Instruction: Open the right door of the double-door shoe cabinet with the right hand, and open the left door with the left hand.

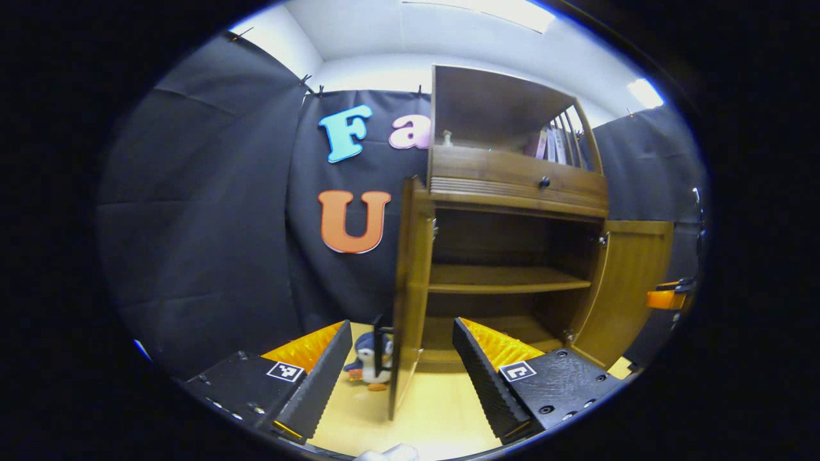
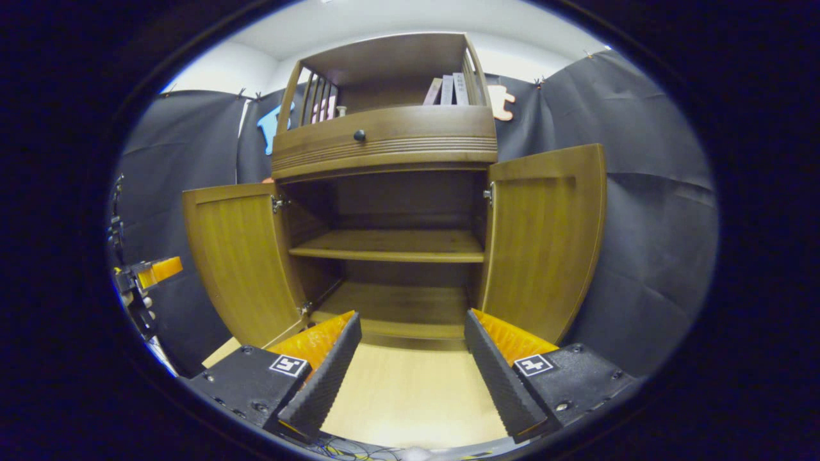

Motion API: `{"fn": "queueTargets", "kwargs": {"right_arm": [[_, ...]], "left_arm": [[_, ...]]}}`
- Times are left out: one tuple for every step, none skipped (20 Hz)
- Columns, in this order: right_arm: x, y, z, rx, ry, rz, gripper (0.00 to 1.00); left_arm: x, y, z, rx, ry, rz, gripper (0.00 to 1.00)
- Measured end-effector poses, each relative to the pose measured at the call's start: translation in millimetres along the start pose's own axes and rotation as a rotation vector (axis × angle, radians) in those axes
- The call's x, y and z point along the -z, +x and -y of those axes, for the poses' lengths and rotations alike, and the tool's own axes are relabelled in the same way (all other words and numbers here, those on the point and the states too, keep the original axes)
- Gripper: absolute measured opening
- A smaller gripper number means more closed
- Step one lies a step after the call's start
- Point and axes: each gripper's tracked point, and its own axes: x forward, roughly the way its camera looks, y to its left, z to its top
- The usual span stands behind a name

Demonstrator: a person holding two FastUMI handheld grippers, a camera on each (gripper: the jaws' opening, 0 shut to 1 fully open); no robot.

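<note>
The wooden shoe cabinet [image 2: 391, 137] stands against the black cloth wall with both doors swung wide. In the right gripper view the left door [image 2: 240, 259] and right door [image 2: 544, 237] flank bare inner shelves [image 2: 391, 246]. In the left gripper view the left door [image 1: 410, 288] is edge-on straight ahead and the right door [image 1: 631, 288] lies beyond. My left gripper [image 1: 402, 378] is open, a short way back from the left door's edge. My right gripper [image 2: 413, 371] is open in front of the cabinet's middle, holding nothing. The other gripper [image 2: 144, 275] appears at the far left.
A small penguin toy [image 1: 371, 362] stands on the pale wooden floor [image 1: 435, 416] behind the left door. The upper shelf holds several books [image 2: 448, 89] and a small pale object [image 1: 446, 137]. A drawer with a dark knob [image 2: 359, 135] sits above the doors. Cables lie at the floor's near edge.
</note>
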Motion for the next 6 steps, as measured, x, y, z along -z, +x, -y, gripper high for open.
{"fn": "queueTargets", "kwargs": {"right_arm": [[-4.0, 0.1, 3.8, 0.007, -0.001, 0.011, 1.0], [-7.5, 0.2, 6.2, 0.012, 0.003, 0.019, 1.0], [-10.7, 0.4, 8.9, 0.015, 0.01, 0.027, 1.0], [-13.8, -0.3, 11.9, 0.021, 0.017, 0.036, 1.0], [-15.8, -1.1, 15.0, 0.026, 0.021, 0.044, 1.0], [-18.5, -2.0, 16.7, 0.029, 0.023, 0.054, 1.0]], "left_arm": [[-6.4, -0.1, 12.2, -0.008, 0.004, 0.012, 0.95], [-9.1, 1.6, 20.5, -0.018, 0.013, 0.016, 0.95], [-13.2, 2.6, 30.5, -0.024, 0.024, 0.027, 0.95], [-15.0, 3.9, 40.9, -0.033, 0.032, 0.027, 0.95], [-14.0, 5.9, 52.5, -0.032, 0.033, 0.027, 0.95], [-9.1, 7.1, 65.4, -0.025, 0.023, 0.012, 0.95]]}}
